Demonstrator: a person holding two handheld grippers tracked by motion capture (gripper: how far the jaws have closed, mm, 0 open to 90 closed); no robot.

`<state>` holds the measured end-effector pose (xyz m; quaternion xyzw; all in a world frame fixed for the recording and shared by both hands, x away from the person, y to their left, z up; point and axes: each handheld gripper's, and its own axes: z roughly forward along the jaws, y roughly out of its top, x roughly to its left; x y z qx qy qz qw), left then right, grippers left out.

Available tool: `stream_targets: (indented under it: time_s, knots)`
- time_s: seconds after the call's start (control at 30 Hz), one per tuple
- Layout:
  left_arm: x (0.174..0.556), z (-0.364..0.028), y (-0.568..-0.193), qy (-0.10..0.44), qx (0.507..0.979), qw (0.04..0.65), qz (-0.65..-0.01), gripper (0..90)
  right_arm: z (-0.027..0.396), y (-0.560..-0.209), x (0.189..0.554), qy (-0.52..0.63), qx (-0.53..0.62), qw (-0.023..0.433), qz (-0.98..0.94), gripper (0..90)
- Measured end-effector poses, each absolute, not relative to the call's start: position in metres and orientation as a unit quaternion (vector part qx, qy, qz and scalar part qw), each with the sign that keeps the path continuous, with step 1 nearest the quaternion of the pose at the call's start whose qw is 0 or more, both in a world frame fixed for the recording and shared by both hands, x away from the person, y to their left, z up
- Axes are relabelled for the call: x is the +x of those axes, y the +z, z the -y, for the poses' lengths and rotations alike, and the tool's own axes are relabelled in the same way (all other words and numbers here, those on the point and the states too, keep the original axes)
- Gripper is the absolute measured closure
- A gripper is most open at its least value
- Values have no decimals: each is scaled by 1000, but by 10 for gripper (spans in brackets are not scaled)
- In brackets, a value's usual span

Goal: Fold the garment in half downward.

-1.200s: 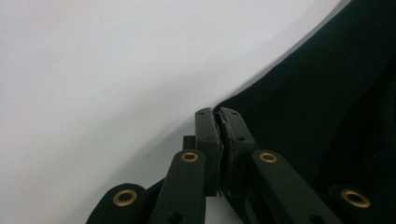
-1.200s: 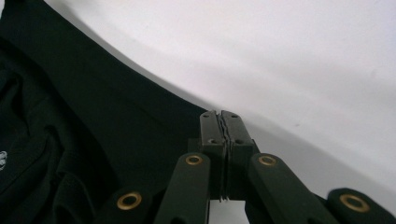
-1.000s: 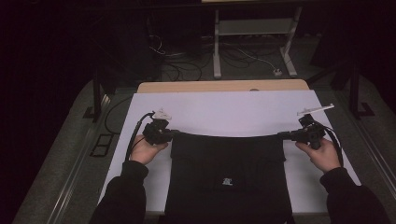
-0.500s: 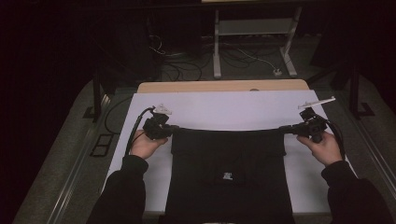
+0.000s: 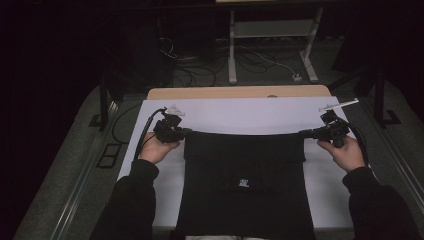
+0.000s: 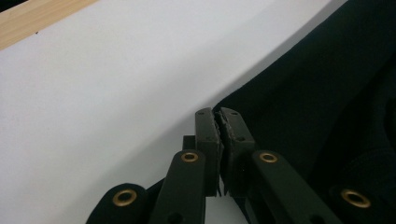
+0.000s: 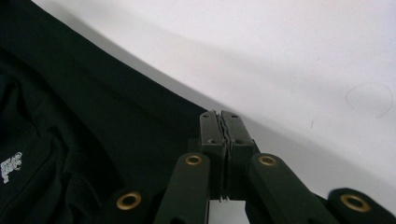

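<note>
From the high view I have the black garment (image 5: 245, 185) lying flat on the white surface (image 5: 240, 115), its near end running off the edge toward me and its far edge stretched in a taut line between my two hands. My left claw (image 5: 186, 132) sits at the far left corner and my right claw (image 5: 303, 133) at the far right corner, each pointing inward along that edge; I hold them well apart so the cloth between them is pulled straight and smooth, which I judge is what a clean fold or lay-out calls for. A small white logo (image 5: 243, 183) faces up near the middle, so the front of the garment is showing. The wooden strip (image 5: 240, 92) of the table beyond the white sheet stays bare. In the left gripper view, the left claw (image 6: 218, 114) has its two halves pressed together with almost no gap, pinching the corner of the garment (image 6: 317, 102) right where the dark cloth meets the surface (image 6: 107, 93); the fabric fans away from the tips to the right, which tells me the grip is at the very edge. In the right gripper view, the right claw (image 7: 220, 115) is likewise clamped tight on the garment (image 7: 93, 116), with the cloth spreading off to the left and the surface (image 7: 289, 56) open to the right. Gripping only the corners keeps the body of the cloth free to hang or drag evenly when I lift.
</note>
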<state>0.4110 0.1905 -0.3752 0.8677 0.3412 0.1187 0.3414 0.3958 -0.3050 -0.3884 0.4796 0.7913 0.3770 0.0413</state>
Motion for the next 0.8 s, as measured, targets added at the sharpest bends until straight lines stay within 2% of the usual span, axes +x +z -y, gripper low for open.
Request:
stream_targets:
  time_s: [0.3,0.8]
  knots:
    - [424,-190,-379,119,858,345,-360,854,306,-392,407,375,490,45,-786,870]
    - [441,-193,-374,131,849,340,-381,854,296,-379,434,362,493,64,-789,869]
